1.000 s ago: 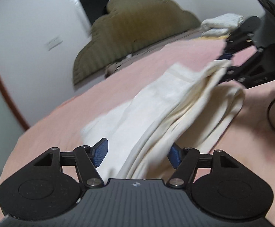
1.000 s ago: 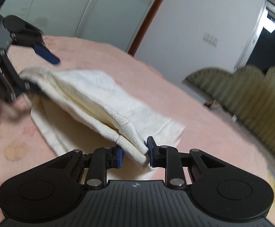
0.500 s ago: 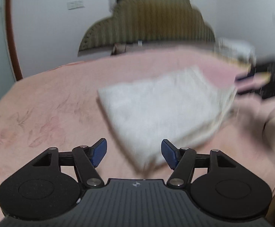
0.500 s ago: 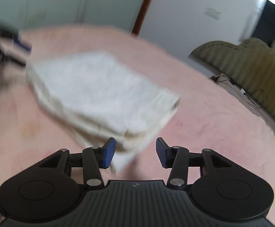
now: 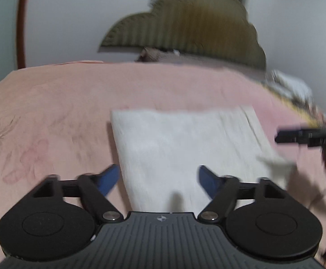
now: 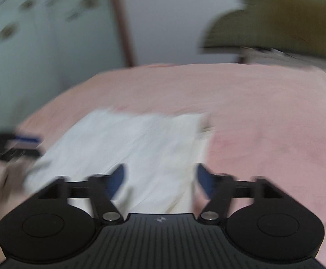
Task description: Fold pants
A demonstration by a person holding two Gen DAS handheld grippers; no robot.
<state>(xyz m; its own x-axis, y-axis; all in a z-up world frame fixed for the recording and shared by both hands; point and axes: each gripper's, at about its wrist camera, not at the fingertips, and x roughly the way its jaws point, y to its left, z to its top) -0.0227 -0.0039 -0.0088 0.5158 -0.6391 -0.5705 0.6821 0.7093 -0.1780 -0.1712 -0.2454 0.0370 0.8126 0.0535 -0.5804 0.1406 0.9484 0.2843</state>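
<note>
Pink bedding [image 5: 73,103] covers the bed in both wrist views, with a faint floral pattern showing on its left part in the left wrist view. Behind the bed stands an olive-green scalloped headboard [image 5: 190,24] against a white wall [image 5: 68,22], and a dark reddish door frame [image 5: 20,22] runs up the wall at the left. Both pictures are smeared by motion blur. On the bedding lie the pants [image 5: 185,143], cream-white, folded into a flat, roughly rectangular stack whose near edge reaches under the claws. The left claw [image 5: 159,179] is spreading its jaws; its blue pads [image 5: 109,179] stand on either side of the near end of the pants, clear of the cloth and pressing on nothing. The right claw [image 6: 160,177] is likewise spreading its jaws, its blue pads [image 6: 118,177] apart above the near edge of the folded pants [image 6: 140,148] and not pinching the fabric. In the left wrist view the right claw's dark fingertip appears at the right edge, just beside the far corner of the stack; in the right wrist view the left claw [image 6: 17,145] shows blurred at the left edge, near the stack's other side. A pale heap of bedding [image 5: 290,85] lies at the far right of the bed.
</note>
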